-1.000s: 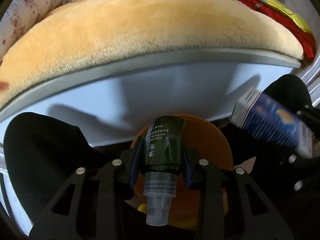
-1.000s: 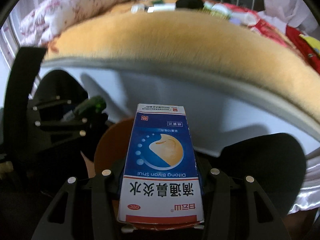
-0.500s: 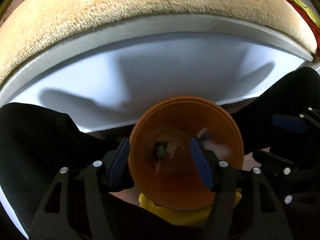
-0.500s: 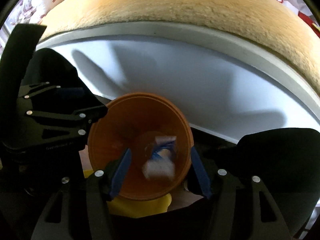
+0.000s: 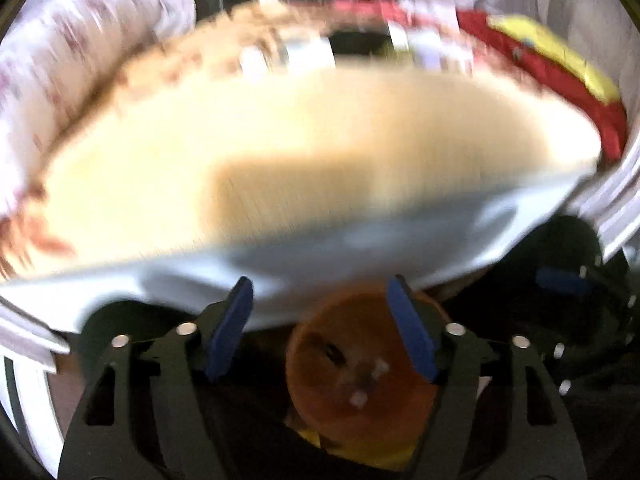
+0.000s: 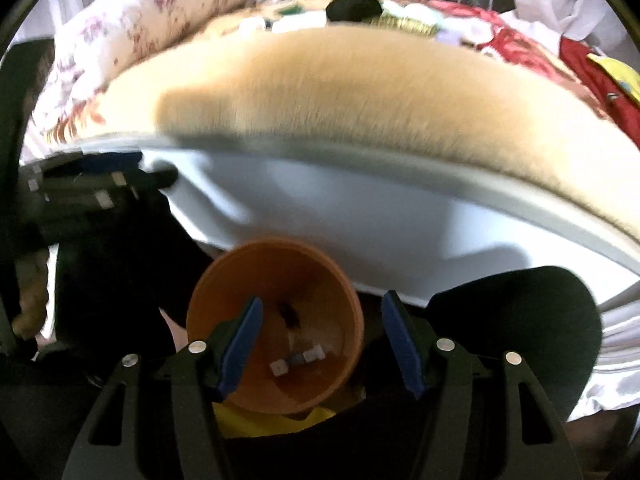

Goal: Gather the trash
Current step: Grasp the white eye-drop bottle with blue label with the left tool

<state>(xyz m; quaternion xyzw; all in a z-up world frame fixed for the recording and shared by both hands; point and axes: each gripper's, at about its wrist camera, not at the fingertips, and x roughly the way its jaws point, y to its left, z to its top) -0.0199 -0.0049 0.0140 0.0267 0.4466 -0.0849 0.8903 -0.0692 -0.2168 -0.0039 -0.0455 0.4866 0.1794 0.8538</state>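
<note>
An orange bin [image 6: 276,320] stands on the floor below the bed edge; it also shows, blurred, in the left wrist view [image 5: 360,372]. Inside it lie the dark bottle [image 6: 289,314] and the blue and white medicine box [image 6: 304,360]. My right gripper [image 6: 322,340] is open and empty above the bin's mouth. My left gripper [image 5: 320,328] is open and empty, above and to the left of the bin. The left gripper's black body shows at the left in the right wrist view [image 6: 80,188].
A tan plush blanket [image 6: 360,112] covers the bed above a white bed side [image 6: 380,220]. Small items [image 6: 296,22] lie at the blanket's far edge. A floral quilt [image 6: 140,28] is at the left, red and yellow cloth [image 6: 600,76] at the right.
Both grippers opened and dropped the bottle and the box into the orange bin. Both have since lifted and tilted up toward the bed; the left view is motion-blurred.
</note>
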